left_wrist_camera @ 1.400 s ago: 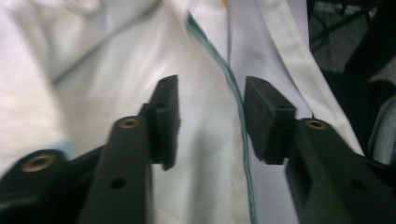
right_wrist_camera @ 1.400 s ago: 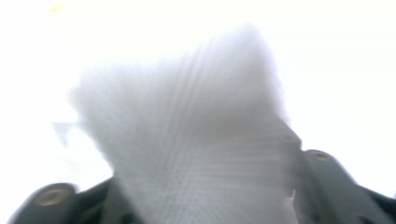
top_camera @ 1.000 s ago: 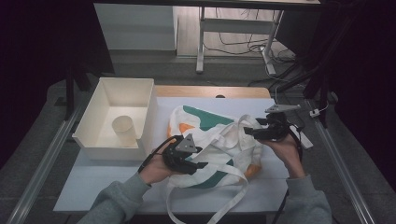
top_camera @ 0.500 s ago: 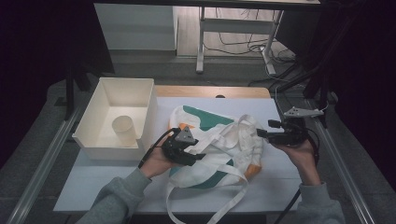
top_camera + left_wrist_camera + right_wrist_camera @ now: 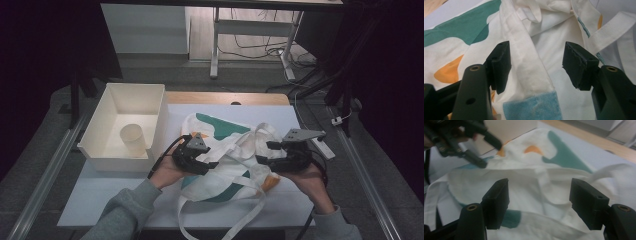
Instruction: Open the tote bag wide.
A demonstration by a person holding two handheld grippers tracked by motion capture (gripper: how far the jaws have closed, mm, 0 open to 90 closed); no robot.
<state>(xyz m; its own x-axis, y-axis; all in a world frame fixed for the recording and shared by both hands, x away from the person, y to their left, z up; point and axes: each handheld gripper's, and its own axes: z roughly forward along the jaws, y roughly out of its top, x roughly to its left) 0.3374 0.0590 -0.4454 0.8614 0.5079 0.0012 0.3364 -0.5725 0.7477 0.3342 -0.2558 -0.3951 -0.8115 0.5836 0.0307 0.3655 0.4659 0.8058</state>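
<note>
One tabletop [image 5: 100,200] carries the work: a white mat with a strip of bare wood along its far edge. On it lies one cloth bag [image 5: 225,150], cream with green and orange patches, crumpled at the centre of the mat between the two hands, its long straps trailing toward the near edge. One open white bin [image 5: 112,157] stands at the left, just beside the bag, and holds one pale cup [image 5: 133,140], upright. Two claws are in use. The left claw [image 5: 212,164] rests on the bag's left part with its jaws spread; they have just been opening, and a folded hem [image 5: 531,72] runs between them without being pressed. The right claw [image 5: 264,152] stands at the bag's right part, jaws spread either side of loose cloth, nothing pinched. Judged from this layout, the step in hand is re-gripping the bag between holds, probably to spread or open it. The next move calls for each claw to settle on a single layer of hem, close firmly, and draw apart evenly so the cloth does not bunch; the straps should be kept clear of the jaws.
</note>
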